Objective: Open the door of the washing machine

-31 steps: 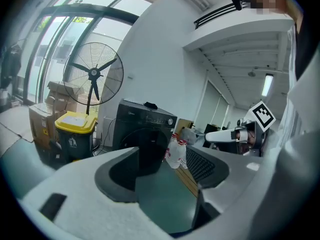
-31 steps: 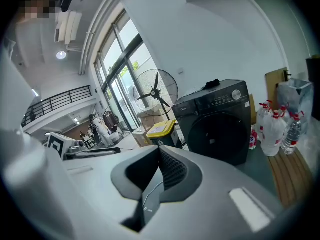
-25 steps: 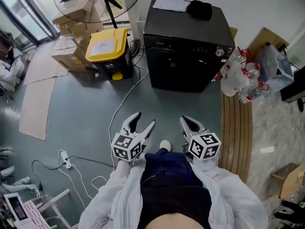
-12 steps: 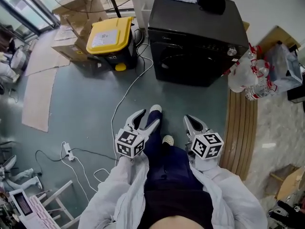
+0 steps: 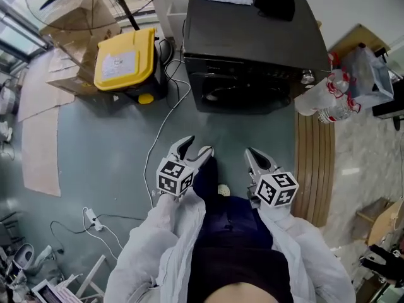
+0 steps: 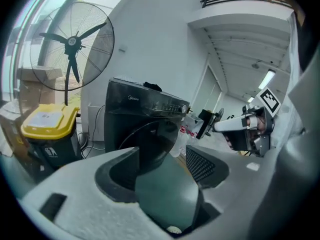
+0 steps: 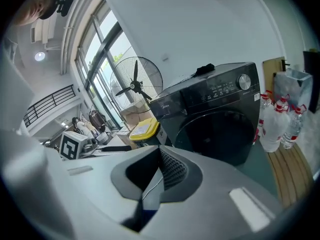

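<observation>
The black front-loading washing machine [image 5: 252,49] stands ahead against the wall, and its round door [image 5: 243,96] looks closed. Both grippers hover over the floor, well short of it. My left gripper [image 5: 194,149] is open with nothing between its fingers. My right gripper [image 5: 254,158] is shut and empty. In the left gripper view the machine [image 6: 145,119] shows beyond the spread jaws of the left gripper [image 6: 162,159]. The right gripper view shows the door [image 7: 220,134] and control panel above the right gripper [image 7: 160,156], whose jaws are pressed together.
A yellow-lidded bin [image 5: 123,59] and cardboard boxes stand left of the machine, and a white cable [image 5: 165,122] trails over the floor. Packed water bottles [image 5: 325,90] and a wooden board [image 5: 314,163] lie to the right. A black object [image 5: 274,2] and a paper rest on the machine.
The person has stepped closer, so the machine sits nearer and larger in the head view. Both grippers keep the same pose, left open and right shut.
</observation>
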A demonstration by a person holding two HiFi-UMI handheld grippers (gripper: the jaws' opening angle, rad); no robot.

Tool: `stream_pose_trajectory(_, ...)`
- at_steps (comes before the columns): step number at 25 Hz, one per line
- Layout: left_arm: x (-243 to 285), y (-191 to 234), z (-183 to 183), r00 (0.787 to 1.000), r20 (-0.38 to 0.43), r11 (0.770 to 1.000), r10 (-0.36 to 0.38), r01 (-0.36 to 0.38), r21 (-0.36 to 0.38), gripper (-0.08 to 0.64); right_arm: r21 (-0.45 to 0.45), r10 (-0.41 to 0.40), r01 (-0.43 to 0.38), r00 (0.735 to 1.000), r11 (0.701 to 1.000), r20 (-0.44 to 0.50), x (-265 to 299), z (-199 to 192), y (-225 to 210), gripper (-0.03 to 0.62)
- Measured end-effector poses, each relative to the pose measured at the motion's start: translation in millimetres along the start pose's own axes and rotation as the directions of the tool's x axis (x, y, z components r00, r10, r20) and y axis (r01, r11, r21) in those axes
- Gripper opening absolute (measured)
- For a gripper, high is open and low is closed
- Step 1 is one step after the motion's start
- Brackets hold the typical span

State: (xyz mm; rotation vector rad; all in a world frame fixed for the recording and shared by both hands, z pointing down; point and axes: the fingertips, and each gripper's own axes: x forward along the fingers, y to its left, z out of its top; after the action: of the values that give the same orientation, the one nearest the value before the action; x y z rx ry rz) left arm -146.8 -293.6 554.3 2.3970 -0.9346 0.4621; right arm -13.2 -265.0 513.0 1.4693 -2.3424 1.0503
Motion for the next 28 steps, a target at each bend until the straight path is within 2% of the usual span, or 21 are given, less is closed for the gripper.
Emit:
stream_pose_trajectory(6,54.4,56.8,34.7,0.995,-0.069,0.993,-0.068,0.074,0.093,0.276,0.042,-0.045,0.044,0.999,0.998,0.019,55.5,32.2,-12.4,0.011)
stream_pose_trajectory(13,121.5,101.4,47.4,0.981,-0.164,0.969,-0.099,0.133,0.209,0.267,0.093,-0.11,0.111,0.994,0.99,-0.016,92.2,35.6,-36.1,0.012)
stream_pose_trajectory(20,188.2,131.0,23.1,0.951,-0.291,0.931,-0.102,0.194,0.308,0.261,0.131,-0.16,0.165,0.986,0.978,-0.044,111.1,33.2,-52.1,0.011)
stream_pose_trajectory(22,205.4,138.4,11.8,0.94,-0.328,0.927,-0.097,0.205,0.314,0.253,0.15,-0.17,0.175,0.984,0.973,-0.047,114.3,32.9,-55.5,0.011)
stream_pose_trajectory(26,228.6,152.1,-12.2,0.903,-0.424,0.922,-0.069,0.22,0.319,0.252,0.188,-0.18,0.186,0.982,0.964,-0.05,118.1,35.0,-56.8,0.011)
stream_pose_trajectory(28,238.4,157.7,-17.6,0.895,-0.444,0.923,-0.05,0.211,0.322,0.252,0.195,-0.184,0.191,0.981,0.962,-0.055,119.7,35.9,-59.2,0.011)
